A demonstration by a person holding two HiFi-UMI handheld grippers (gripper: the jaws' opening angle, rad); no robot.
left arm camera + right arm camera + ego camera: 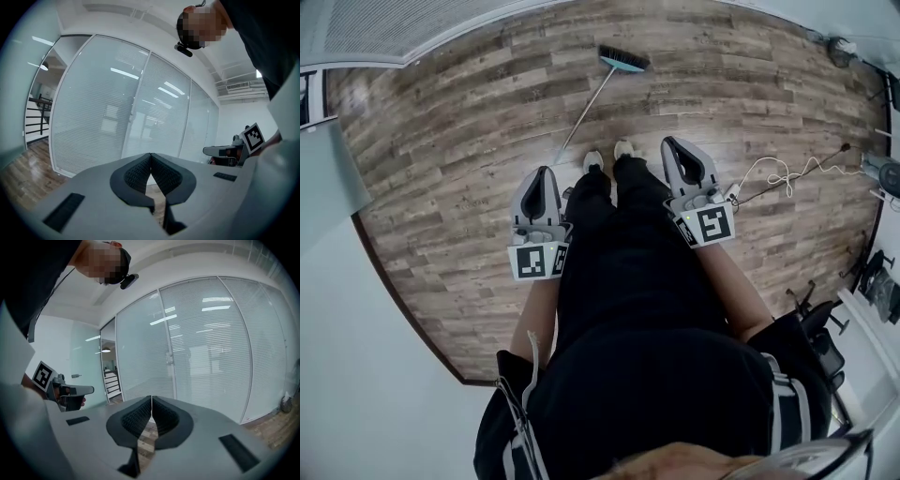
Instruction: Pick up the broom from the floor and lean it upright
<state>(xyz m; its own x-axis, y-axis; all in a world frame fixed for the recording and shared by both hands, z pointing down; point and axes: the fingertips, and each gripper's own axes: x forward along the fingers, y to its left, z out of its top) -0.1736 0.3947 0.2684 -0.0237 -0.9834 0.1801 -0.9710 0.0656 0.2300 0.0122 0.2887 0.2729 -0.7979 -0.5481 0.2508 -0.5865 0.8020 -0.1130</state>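
Observation:
The broom lies flat on the wooden floor ahead in the head view, its teal brush head far from me and its thin pale handle slanting back toward the person's feet. My left gripper hovers left of the legs, jaws together with nothing between them. My right gripper is held right of the legs, also shut and empty. Both are short of the broom and apart from it. In the left gripper view the gripper faces a glass wall; the right gripper does too. The broom shows in neither gripper view.
A white cable and a dark rod lie on the floor at the right. Black chair bases stand near the right edge. A blinds-covered glass partition rises ahead. The person's shoes stand by the handle's near end.

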